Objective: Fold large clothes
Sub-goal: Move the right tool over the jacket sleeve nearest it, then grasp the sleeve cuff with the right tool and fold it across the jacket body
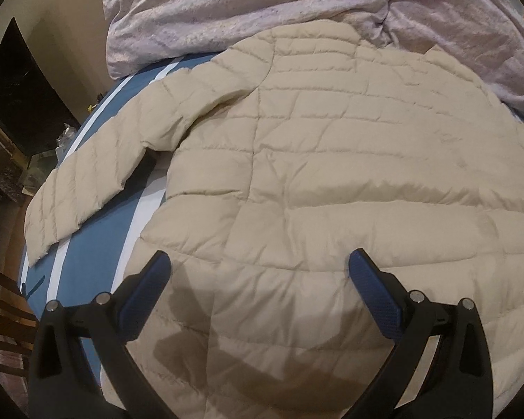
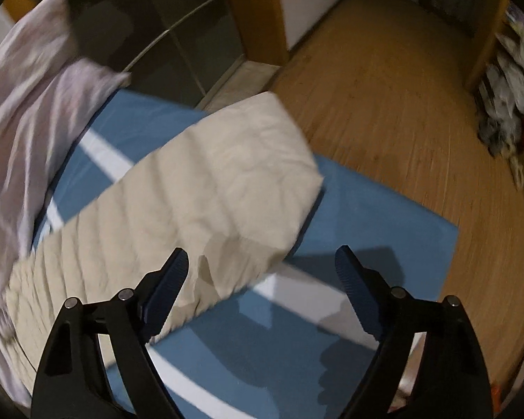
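A beige quilted puffer jacket (image 1: 314, 160) lies spread flat on a blue bed sheet with white stripes (image 1: 97, 244). Its left sleeve (image 1: 87, 181) stretches out toward the bed's left edge. My left gripper (image 1: 258, 262) is open and empty, hovering just above the jacket's lower body. In the right wrist view the jacket's other sleeve (image 2: 206, 188) lies across the blue sheet (image 2: 384, 216), its cuff end near the bed corner. My right gripper (image 2: 262, 258) is open and empty above the sleeve's near edge and the sheet. That view is blurred.
A crumpled lilac duvet (image 1: 262, 10) is piled at the bed's far side, touching the jacket's top; it also shows in the right wrist view (image 2: 24, 122). Dark furniture (image 1: 21, 90) stands left of the bed. Wooden floor (image 2: 384, 80) and a clutter pile (image 2: 517, 104) lie beyond the bed corner.
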Demonstrator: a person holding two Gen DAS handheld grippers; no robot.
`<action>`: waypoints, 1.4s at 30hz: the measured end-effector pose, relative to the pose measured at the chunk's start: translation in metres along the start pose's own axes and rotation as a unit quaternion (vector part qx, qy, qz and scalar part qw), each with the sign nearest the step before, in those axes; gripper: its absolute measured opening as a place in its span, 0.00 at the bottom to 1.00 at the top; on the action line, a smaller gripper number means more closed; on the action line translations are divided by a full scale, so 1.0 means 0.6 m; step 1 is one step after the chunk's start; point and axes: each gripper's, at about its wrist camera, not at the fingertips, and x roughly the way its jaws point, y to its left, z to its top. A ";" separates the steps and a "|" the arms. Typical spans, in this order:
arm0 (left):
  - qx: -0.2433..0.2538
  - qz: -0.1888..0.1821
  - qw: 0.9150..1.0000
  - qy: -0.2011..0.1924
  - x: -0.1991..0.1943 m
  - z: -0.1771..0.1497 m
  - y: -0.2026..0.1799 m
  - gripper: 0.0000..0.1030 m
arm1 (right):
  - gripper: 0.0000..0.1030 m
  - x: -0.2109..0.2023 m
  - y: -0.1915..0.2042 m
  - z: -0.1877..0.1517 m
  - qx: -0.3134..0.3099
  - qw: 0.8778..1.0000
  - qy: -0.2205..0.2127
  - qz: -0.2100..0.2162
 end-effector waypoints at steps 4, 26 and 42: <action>0.003 0.004 1.000 0.006 0.010 0.000 -0.002 0.98 | 0.79 0.009 -0.023 0.017 0.028 1.000 0.007 -0.005; 0.004 0.003 1.000 0.015 0.030 -0.008 -0.006 0.98 | 0.11 0.018 -0.028 0.020 0.028 0.999 -0.010 0.035; -0.001 -0.008 1.000 0.017 0.034 -0.008 -0.005 0.98 | 0.07 -0.085 0.197 -0.035 -0.131 0.979 -0.062 0.144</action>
